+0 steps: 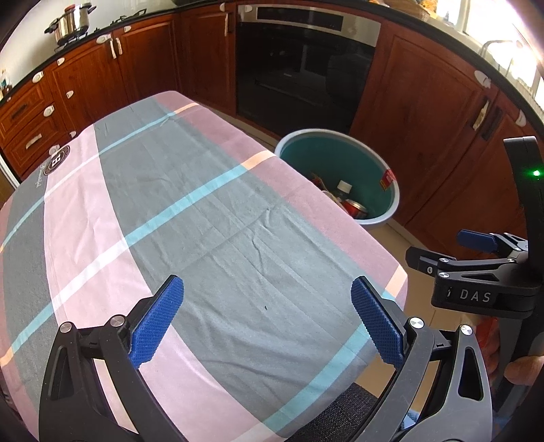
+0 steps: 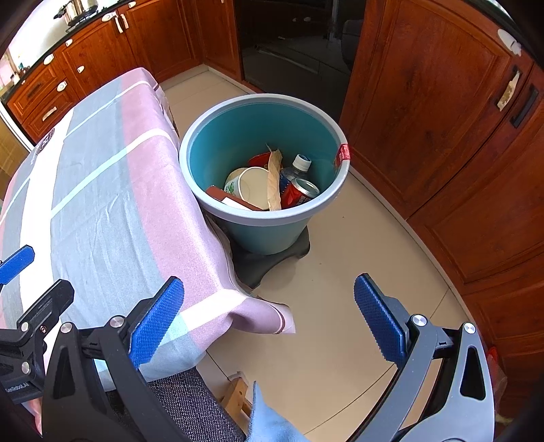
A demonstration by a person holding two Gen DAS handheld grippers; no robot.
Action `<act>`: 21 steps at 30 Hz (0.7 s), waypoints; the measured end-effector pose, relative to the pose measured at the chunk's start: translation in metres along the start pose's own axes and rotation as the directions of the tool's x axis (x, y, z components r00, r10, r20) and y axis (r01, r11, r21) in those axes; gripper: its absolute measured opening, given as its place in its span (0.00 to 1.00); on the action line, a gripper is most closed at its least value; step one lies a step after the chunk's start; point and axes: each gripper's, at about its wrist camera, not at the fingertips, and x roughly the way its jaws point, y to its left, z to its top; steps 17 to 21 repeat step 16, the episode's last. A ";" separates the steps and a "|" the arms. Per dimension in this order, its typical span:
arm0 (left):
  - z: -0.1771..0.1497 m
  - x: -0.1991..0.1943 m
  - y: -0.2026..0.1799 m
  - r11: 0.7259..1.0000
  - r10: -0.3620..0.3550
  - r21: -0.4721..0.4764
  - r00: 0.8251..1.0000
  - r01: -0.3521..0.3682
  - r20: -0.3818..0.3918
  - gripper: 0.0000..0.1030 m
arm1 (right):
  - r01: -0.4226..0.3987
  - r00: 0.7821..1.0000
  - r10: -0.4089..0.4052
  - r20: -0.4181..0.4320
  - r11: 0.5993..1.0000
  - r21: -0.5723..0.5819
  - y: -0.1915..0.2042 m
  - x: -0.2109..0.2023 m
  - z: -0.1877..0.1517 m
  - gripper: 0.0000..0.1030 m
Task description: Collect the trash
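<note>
A teal bin (image 2: 217, 149) stands on the floor at the table's right side; it also shows in the left wrist view (image 1: 357, 166). It holds a red can (image 2: 299, 193), a plastic bottle (image 2: 295, 168), a paper cup (image 2: 251, 187), brown paper (image 2: 273, 183) and a red packet (image 2: 221, 195). My left gripper (image 1: 267, 321) is open and empty over the striped tablecloth (image 1: 204, 210). My right gripper (image 2: 268, 321) is open and empty, over the table's corner and the floor, nearer than the bin.
Wooden kitchen cabinets (image 2: 442, 136) and a dark oven (image 1: 306, 68) line the far side. A black stand (image 2: 268, 255) sits under the bin. A pot (image 1: 73, 20) stands on the counter. A chair back (image 2: 190, 401) is near me.
</note>
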 end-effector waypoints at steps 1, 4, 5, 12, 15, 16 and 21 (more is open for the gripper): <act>0.000 -0.001 -0.001 1.000 -0.001 0.003 1.000 0.001 0.002 0.96 | 0.001 1.000 -0.001 0.002 1.000 0.000 0.000 -0.001 0.000 0.93; 0.000 -0.005 -0.002 1.000 0.001 0.008 1.000 -0.001 0.009 0.96 | 0.008 1.000 -0.008 0.008 1.000 0.002 -0.001 -0.004 0.000 0.93; 0.000 -0.006 -0.002 1.000 0.000 0.007 1.000 0.000 0.009 0.96 | 0.010 1.000 -0.010 0.010 1.000 0.002 -0.002 -0.005 0.000 0.93; -0.003 -0.013 -0.004 1.000 -0.005 0.015 1.000 0.005 0.016 0.96 | 0.008 1.000 -0.008 0.018 1.000 0.004 -0.003 -0.012 -0.001 0.93; -0.004 -0.015 -0.005 1.000 -0.015 0.015 1.000 0.014 0.016 0.96 | 0.015 1.000 -0.015 0.019 1.000 0.000 -0.003 -0.014 -0.002 0.93; -0.005 -0.015 -0.004 1.000 -0.014 0.013 1.000 0.013 0.014 0.96 | 0.019 1.000 -0.019 0.019 1.000 -0.003 -0.002 -0.014 -0.002 0.93; -0.005 -0.015 -0.004 1.000 -0.014 0.013 1.000 0.013 0.014 0.96 | 0.019 1.000 -0.019 0.019 1.000 -0.003 -0.002 -0.014 -0.002 0.93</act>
